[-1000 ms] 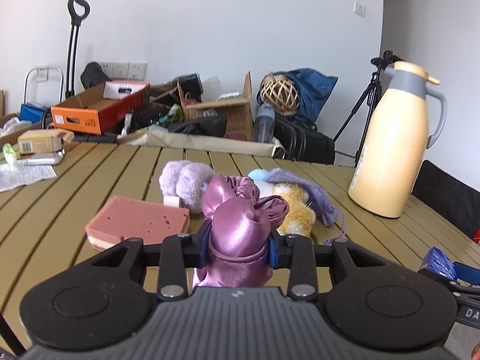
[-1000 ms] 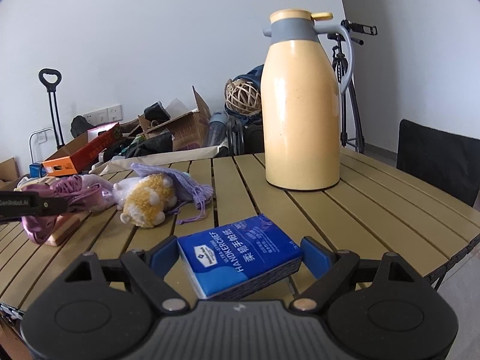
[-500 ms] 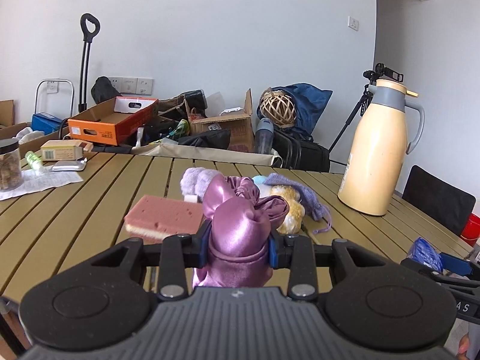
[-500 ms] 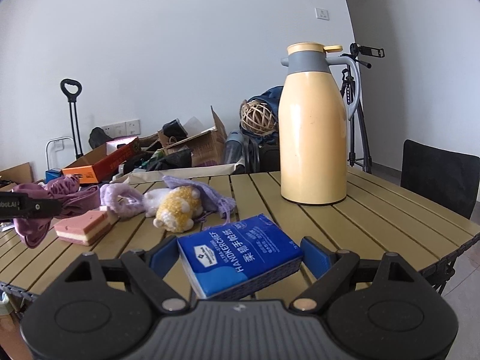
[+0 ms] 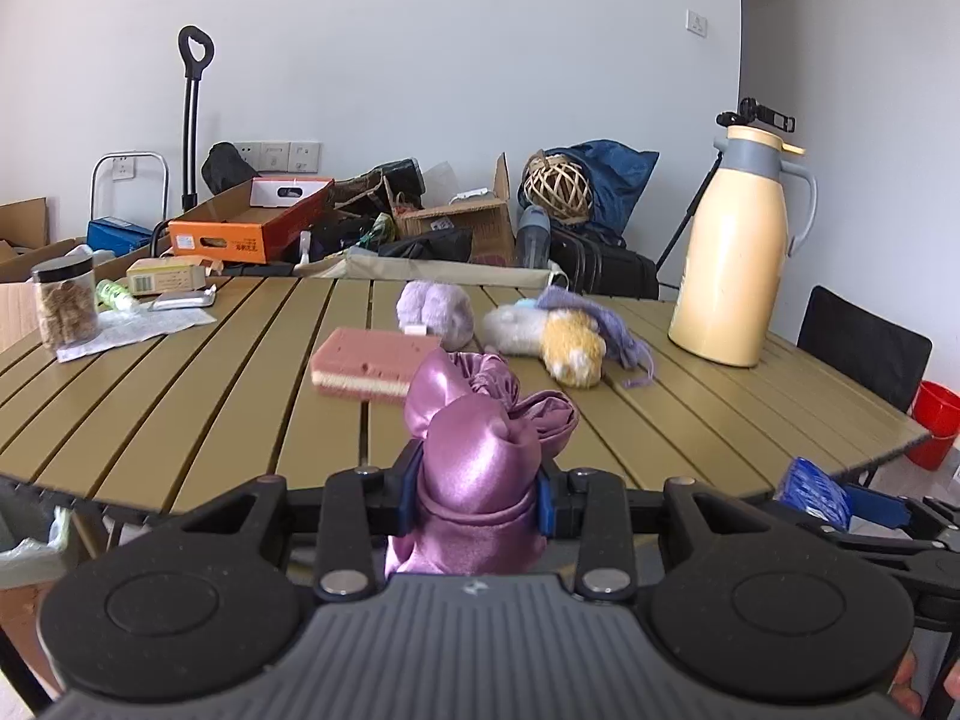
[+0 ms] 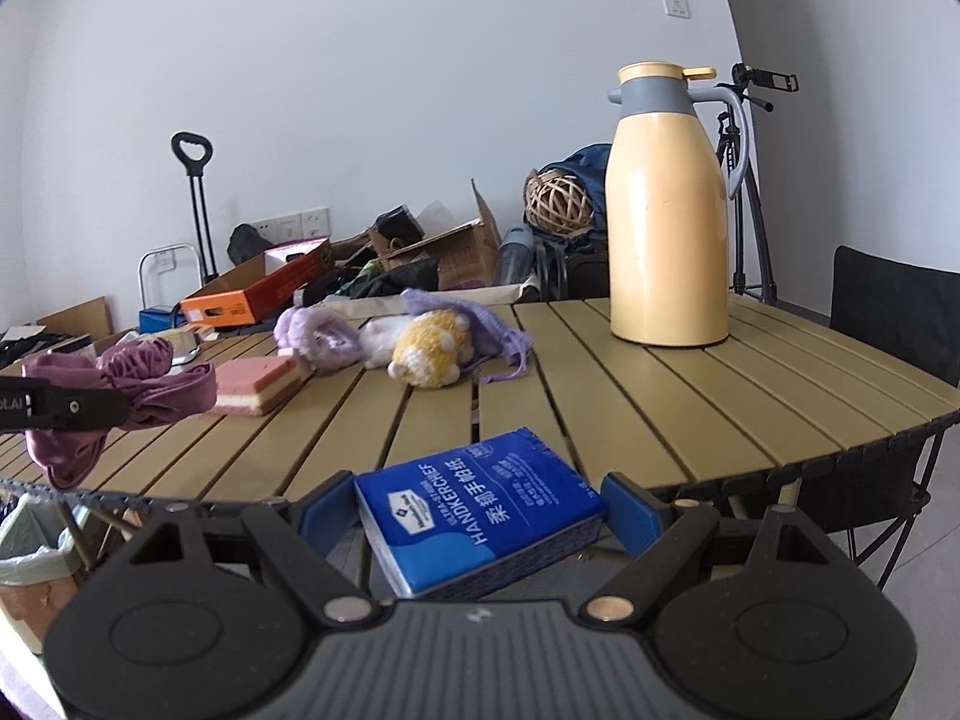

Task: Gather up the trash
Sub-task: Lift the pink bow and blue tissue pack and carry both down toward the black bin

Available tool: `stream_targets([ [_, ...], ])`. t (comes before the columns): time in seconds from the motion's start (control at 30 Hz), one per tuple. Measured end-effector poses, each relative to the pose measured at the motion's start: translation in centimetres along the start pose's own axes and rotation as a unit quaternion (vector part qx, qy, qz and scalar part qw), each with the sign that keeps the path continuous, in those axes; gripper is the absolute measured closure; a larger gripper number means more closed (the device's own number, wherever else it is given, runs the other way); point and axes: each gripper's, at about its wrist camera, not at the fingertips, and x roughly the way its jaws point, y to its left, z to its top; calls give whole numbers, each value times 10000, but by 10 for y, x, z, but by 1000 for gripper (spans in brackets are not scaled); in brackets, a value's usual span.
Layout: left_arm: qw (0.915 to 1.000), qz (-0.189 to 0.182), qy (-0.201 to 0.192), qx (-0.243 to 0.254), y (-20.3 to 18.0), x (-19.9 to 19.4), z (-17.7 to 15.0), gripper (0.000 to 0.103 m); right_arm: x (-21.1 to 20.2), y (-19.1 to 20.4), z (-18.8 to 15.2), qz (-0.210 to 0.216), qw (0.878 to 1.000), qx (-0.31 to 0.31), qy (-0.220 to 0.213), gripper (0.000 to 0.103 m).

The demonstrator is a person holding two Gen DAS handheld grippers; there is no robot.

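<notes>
My left gripper (image 5: 477, 492) is shut on a bunched purple satin scrunchie (image 5: 480, 444), held just off the near edge of the slatted table (image 5: 180, 390). In the right wrist view that scrunchie (image 6: 150, 378) hangs at the far left. My right gripper (image 6: 480, 510) is shut on a blue handkerchief tissue pack (image 6: 468, 498), its pads pressing the pack's two ends, also off the table's near edge. The same pack (image 5: 816, 489) shows at the lower right of the left wrist view.
On the table lie a pink sponge (image 5: 366, 363), a purple plush (image 5: 432, 309), a yellow-and-white plush (image 5: 558, 333), a yellow thermos (image 5: 738, 252) and a jar (image 5: 65, 306). A bag-lined bin (image 6: 30, 546) stands below left. A red bucket (image 5: 933, 420) and black chair (image 5: 864, 348) are right.
Both grippers have drawn back from the table with their loads still held. The sponge, plush toys and thermos now sit farther away, and the table's near edge has come into view.
</notes>
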Motion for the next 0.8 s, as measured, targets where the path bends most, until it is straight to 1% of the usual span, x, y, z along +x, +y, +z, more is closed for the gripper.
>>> stream_targets([
  [0.1, 10000, 9, 63, 11, 1, -13, -10, 67, -7, 6, -8, 75, 9999, -49, 94, 16],
  [0.3, 9996, 33, 263, 14, 4, -31, -29, 67, -16, 15, -28, 214, 9988, -87, 421, 16],
  [0.6, 9972, 118, 732, 10, 12, -40, -64, 67, -23, 27, -54, 372, 9950, -176, 915, 16],
  [0.8, 9934, 236, 1119, -33, 20, -34, -86, 67, -22, 31, -75, 444, 9893, -256, 1368, 16],
])
